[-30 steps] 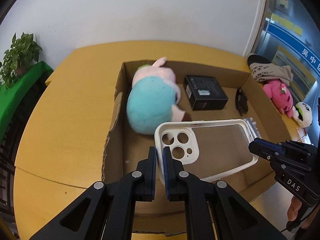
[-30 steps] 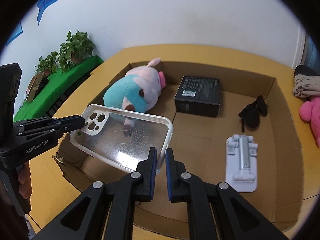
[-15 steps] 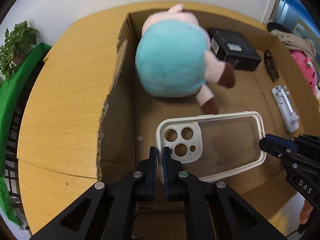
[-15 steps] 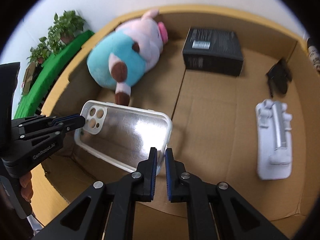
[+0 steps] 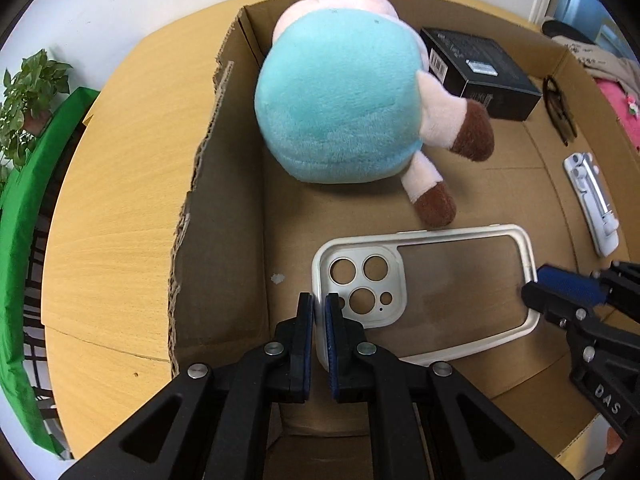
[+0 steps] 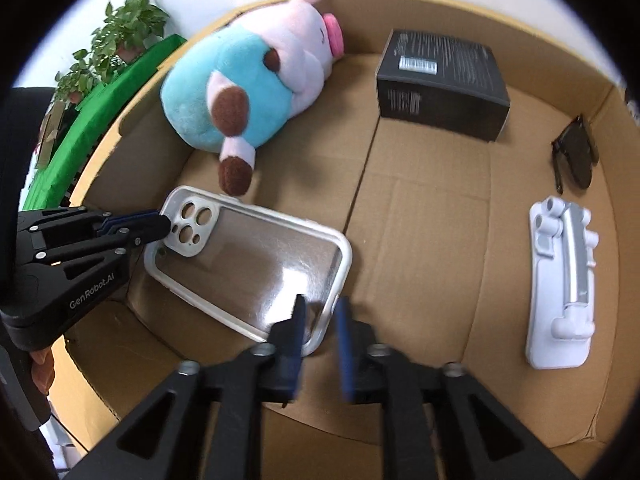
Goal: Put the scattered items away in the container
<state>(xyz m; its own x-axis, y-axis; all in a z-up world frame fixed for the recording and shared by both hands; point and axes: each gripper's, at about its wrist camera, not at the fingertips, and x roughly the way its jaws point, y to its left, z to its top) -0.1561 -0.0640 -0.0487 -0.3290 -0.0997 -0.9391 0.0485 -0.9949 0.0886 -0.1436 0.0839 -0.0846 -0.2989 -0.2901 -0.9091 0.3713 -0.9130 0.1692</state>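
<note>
A clear phone case with a white rim lies low over the floor of the cardboard box, near its front left corner. My left gripper is shut on the rim at the camera-hole end. My right gripper is at the opposite end. Its jaws are opening, with the rim between them and a gap showing beside the pads.
Inside the box lie a blue and pink pig plush, a black carton, dark sunglasses and a white phone stand. The box stands on a wooden table. A pink toy lies outside.
Both grippers have come down into the box with the phone case and tilted steeper. The right gripper's jaws, shut on the case before, have now parted.
</note>
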